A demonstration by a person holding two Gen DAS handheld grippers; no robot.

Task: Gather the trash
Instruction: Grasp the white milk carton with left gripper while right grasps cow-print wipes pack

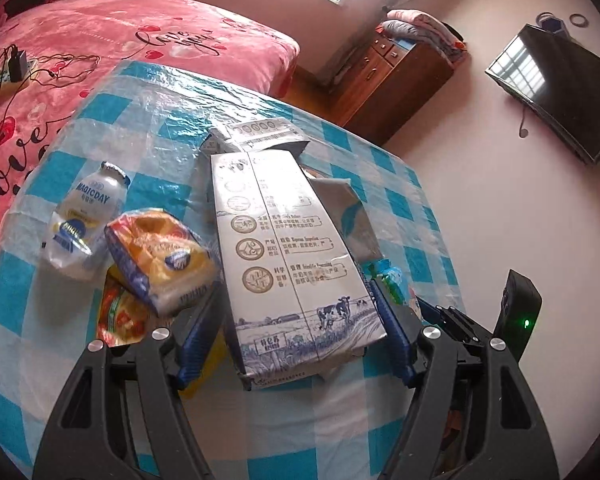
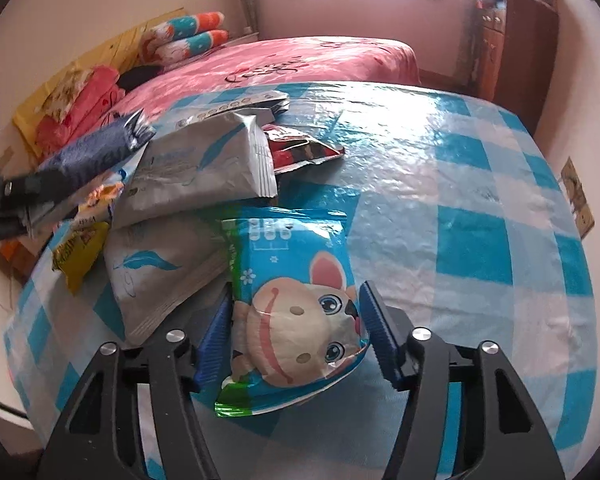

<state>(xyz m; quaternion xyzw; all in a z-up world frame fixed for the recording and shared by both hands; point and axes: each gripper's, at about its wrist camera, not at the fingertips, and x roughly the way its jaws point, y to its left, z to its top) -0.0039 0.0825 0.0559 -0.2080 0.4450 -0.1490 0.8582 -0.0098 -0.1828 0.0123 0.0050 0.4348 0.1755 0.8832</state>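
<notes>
1. Two grippers, each straddling its own piece of trash. Left gripper (image 1: 300,316): jaws spread, blue ribbed pads either side of the milk carton (image 1: 284,248), seemingly touching or just beside its walls; not clearly clamped, so I read it as released.
2. Carton lies flat on the table (image 1: 260,420), long axis running straight away from the left gripper, near end between the pads, torn-open top at the far end. Flattened printed cardboard, stiff, creased.
3. Right gripper (image 2: 296,332): jaws wide, pads flanking the bunny packet (image 2: 296,312), a gap showing on the right side. Released, nothing gripped.
4. Packet long axis also points away from the right gripper, near end by the jaws. Glossy blue film, puffy, crinkled, likely slippery.
5. Each arm is nearest its own item; judgement: closing the jaws across the short width is what the next move turns on.
6. Outward, left view: bread bag (image 1: 160,260) and drink bottle (image 1: 84,220) to the left, soft plastic.
7. Outward, right view: grey pouches (image 2: 188,208) left and far, red wrapper (image 2: 300,152) far; shiny checked plastic tablecloth.
</notes>
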